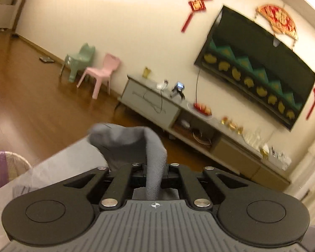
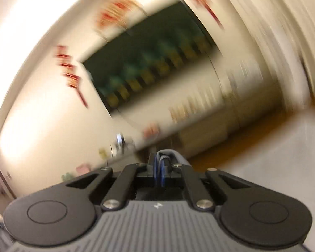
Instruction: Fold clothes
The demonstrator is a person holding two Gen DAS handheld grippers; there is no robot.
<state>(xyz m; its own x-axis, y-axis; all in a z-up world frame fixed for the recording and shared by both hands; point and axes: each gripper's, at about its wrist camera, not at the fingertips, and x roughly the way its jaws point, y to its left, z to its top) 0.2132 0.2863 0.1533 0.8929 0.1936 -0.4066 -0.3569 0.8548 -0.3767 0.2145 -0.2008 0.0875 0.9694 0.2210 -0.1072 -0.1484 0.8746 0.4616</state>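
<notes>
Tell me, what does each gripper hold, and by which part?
Left gripper: grey garment, by a ribbed edge. Right gripper: grey cloth; part unclear.

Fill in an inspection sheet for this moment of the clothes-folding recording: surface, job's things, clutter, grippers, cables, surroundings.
Surface: pale grey covered surface, only partly in view.
Job's things: grey garment, lifted, a ribbed strip running into the left gripper; grey fabric with blue trim in the right gripper.
Clutter: woven basket beside the surface.
Grippers: left gripper shut on the garment; right gripper shut on fabric.
Cables: cable hanging over the TV cabinet front.
Surroundings: wall television, red decorations, pink chair, green chair, wooden floor. Right wrist view heavily blurred.
</notes>
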